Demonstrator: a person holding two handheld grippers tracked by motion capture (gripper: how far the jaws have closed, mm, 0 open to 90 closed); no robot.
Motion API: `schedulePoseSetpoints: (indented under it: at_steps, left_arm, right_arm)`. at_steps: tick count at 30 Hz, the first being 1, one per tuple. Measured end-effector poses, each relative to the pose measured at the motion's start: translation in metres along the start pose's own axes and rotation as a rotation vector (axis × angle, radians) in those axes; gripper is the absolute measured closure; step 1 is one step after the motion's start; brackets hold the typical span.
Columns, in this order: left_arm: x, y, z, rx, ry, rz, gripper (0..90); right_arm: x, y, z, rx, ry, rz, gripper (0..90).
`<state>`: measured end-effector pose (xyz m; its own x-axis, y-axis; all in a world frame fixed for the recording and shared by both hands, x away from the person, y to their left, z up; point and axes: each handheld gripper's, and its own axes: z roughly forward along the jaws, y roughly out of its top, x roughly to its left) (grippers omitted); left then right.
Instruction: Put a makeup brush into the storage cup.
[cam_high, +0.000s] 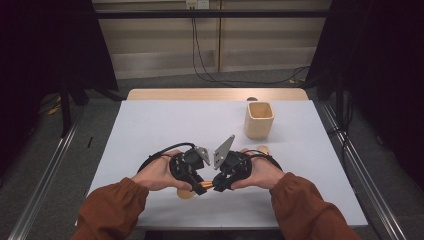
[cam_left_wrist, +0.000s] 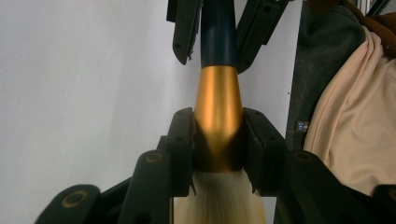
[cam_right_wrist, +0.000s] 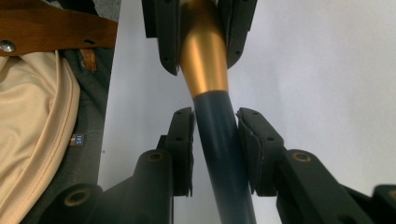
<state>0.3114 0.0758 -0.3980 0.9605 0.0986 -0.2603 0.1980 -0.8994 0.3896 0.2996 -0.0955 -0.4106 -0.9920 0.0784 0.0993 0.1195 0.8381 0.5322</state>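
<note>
From the high view, a makeup brush (cam_high: 206, 186) is seen held level between the left gripper (cam_high: 196, 186) and right gripper (cam_high: 218, 185). In the left gripper view, the slick gold ferrule (cam_left_wrist: 218, 116) is clamped just ahead of soft bristles (cam_left_wrist: 219, 200). In the right gripper view, the jaws stand slightly apart around the rigid, light dark handle (cam_right_wrist: 219, 149), judged the better hold.
</note>
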Motion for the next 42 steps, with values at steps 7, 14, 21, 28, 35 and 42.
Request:
schedulePoseSetpoints:
  at_steps: [7,14,21,28,35,42]
  left_arm:
    - [0.001,0.0,0.001,0.005,-0.007,0.012,66.1]
    - [0.002,-0.001,0.003,-0.002,-0.012,0.016,65.3]
    - [0.004,-0.002,0.002,-0.03,-0.01,0.0,64.0]
    - [0.007,-0.006,0.004,-0.077,0.003,-0.013,50.8]
    - [0.008,-0.01,0.003,-0.118,0.021,-0.026,38.8]
    - [0.011,-0.02,0.002,-0.198,0.102,-0.083,21.6]
  right_arm:
    - [0.001,-0.002,0.0,-0.003,0.005,-0.022,71.9]
    - [0.003,-0.004,0.001,0.008,0.021,-0.042,74.1]
    - [0.002,-0.005,-0.002,-0.009,0.017,-0.037,74.9]
    - [0.003,-0.006,-0.002,-0.018,-0.003,-0.033,75.0]
    - [0.001,-0.008,-0.003,-0.017,-0.015,-0.02,75.0]
    - [-0.002,-0.015,-0.008,-0.015,-0.032,0.029,75.0]
